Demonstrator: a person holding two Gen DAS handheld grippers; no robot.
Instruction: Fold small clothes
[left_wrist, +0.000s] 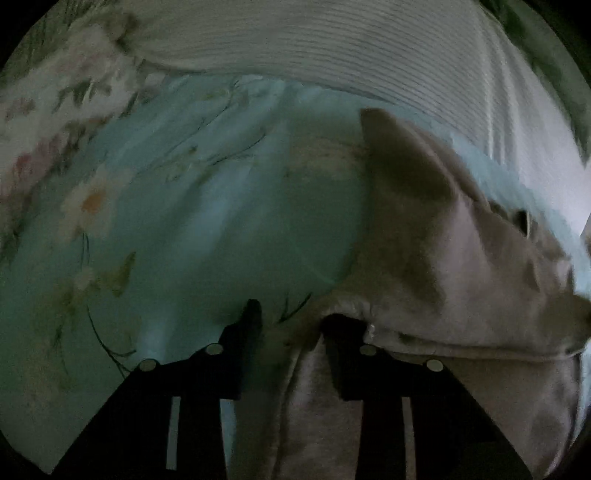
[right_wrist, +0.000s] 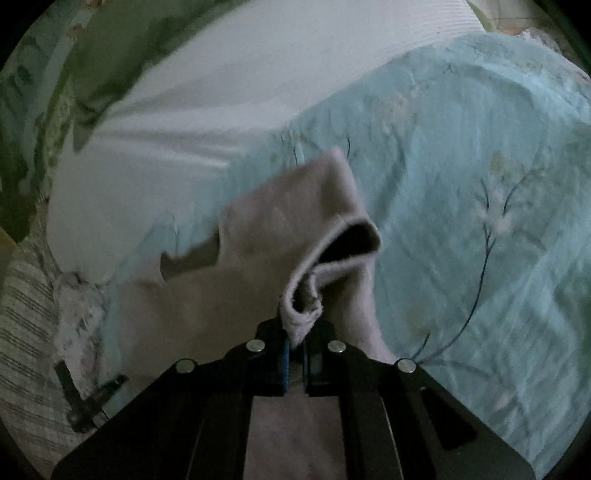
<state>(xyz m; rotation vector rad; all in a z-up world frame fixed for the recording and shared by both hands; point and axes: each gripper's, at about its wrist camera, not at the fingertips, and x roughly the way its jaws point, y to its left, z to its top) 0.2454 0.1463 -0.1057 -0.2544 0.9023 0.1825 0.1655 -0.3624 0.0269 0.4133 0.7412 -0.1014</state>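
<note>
A small beige garment (left_wrist: 443, 266) lies on a light blue floral bedsheet (left_wrist: 192, 206), one corner raised toward the upper middle. My left gripper (left_wrist: 291, 317) is open; its right finger touches the garment's hem, the left finger is over bare sheet. In the right wrist view my right gripper (right_wrist: 295, 332) is shut on a folded hem of the same garment (right_wrist: 288, 236) and holds it lifted, so the cloth hangs and curls open above the sheet (right_wrist: 461, 184).
A white ribbed pillow or blanket (left_wrist: 351, 48) lies across the far side; it also shows in the right wrist view (right_wrist: 192, 110). Green patterned bedding (right_wrist: 107, 62) sits at the far left. A striped cloth (right_wrist: 26, 314) and a dark object (right_wrist: 88, 398) lie at the lower left.
</note>
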